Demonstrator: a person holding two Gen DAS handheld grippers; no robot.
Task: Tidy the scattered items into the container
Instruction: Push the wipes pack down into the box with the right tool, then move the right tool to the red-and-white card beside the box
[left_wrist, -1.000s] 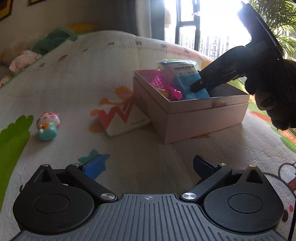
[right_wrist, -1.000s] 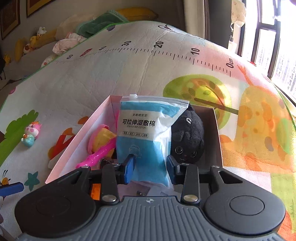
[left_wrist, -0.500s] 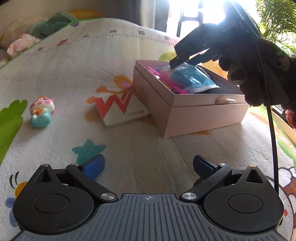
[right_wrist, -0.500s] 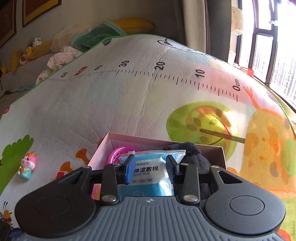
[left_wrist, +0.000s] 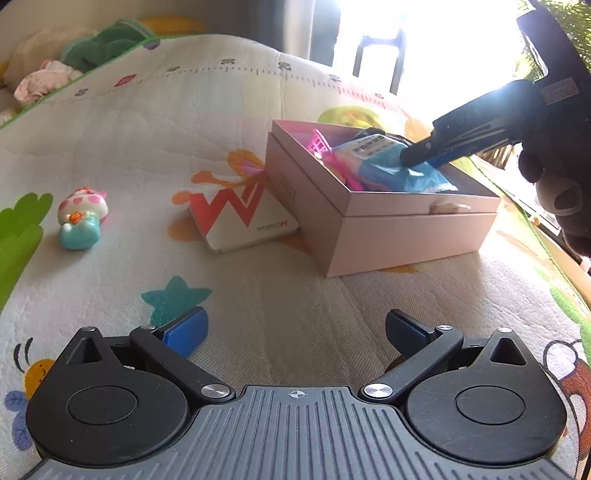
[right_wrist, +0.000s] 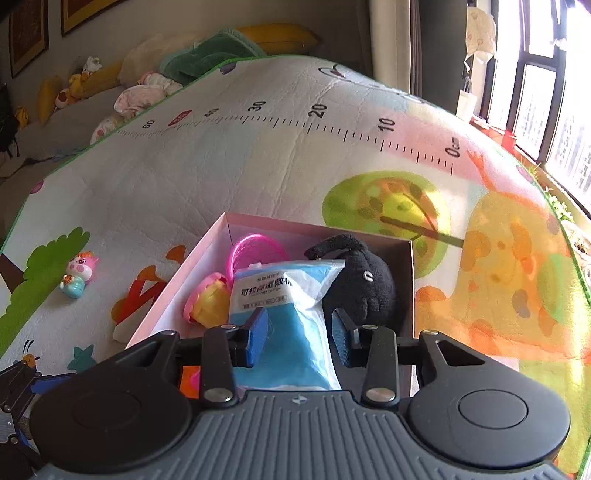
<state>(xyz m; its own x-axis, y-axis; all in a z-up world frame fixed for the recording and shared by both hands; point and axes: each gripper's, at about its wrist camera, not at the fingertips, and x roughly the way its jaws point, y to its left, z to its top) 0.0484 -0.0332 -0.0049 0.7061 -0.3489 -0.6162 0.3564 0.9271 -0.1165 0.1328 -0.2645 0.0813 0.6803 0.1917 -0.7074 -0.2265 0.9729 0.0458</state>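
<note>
Jaws of right gripper (right_wrist: 299, 332) straddle blue packet (right_wrist: 284, 295) inside box (right_wrist: 177, 280), grip unclear; left gripper (left_wrist: 295, 326) gapes empty.

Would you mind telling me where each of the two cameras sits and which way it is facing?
Left wrist: on the left gripper, low over the play mat, facing the pink box; its open fingers show, plus the right gripper and gloved hand.
Right wrist: on the right gripper, looking down into the box at the blue pouch; its own fingers show.
Shared: box, pouch, mat, small figurine.
</note>
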